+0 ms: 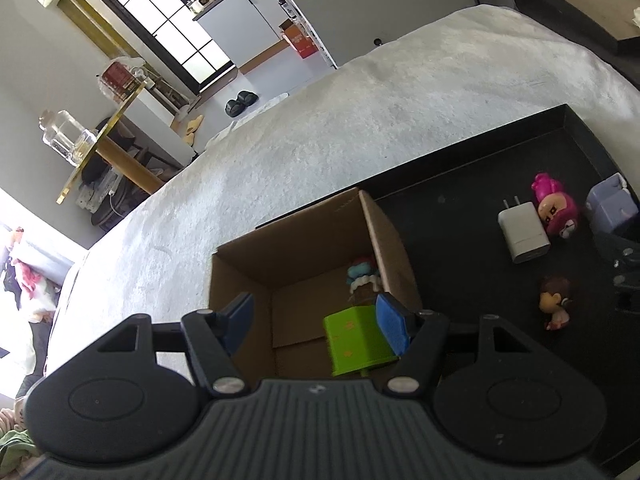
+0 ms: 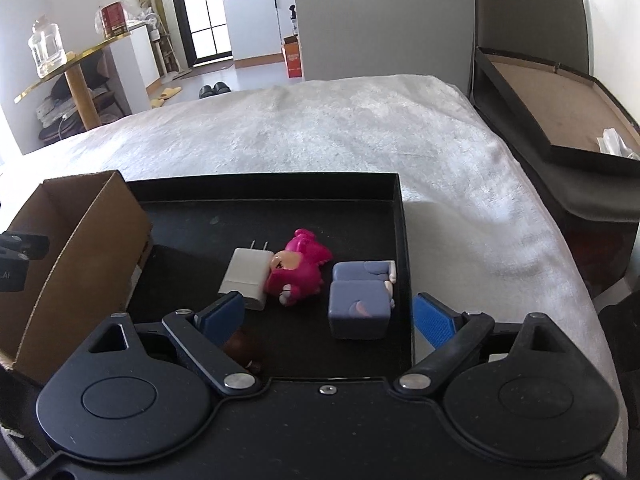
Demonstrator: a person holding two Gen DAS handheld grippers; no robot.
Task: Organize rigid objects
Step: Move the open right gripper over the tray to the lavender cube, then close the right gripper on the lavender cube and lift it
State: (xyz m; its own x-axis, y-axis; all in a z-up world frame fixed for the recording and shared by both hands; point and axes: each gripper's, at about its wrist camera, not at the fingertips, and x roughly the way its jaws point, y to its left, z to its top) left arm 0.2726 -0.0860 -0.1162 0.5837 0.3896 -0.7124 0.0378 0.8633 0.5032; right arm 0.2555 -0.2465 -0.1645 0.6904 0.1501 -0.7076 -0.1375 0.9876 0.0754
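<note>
Left gripper [image 1: 316, 320] over open brown cardboard box [image 1: 304, 240], jaws apart, bright green plastic block [image 1: 356, 344] below them inside box (contact unclear). Right gripper [image 2: 328, 316] jaws apart above lavender cube toy [image 2: 360, 312] on black tray [image 2: 264, 188]. Beyond: white charger plug [image 2: 246, 276], pink figurine [image 2: 298, 272], white bed [image 2: 340, 128].

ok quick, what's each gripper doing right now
left gripper: open, empty, over the cardboard box
right gripper: open, empty, above the purple block

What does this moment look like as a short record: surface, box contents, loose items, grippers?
surface: black tray on a white bed cover
box: green block, small figure
loose on tray: charger, pink figure, purple block, brown-haired figure
left gripper: open, over the box
right gripper: open, nothing held
</note>
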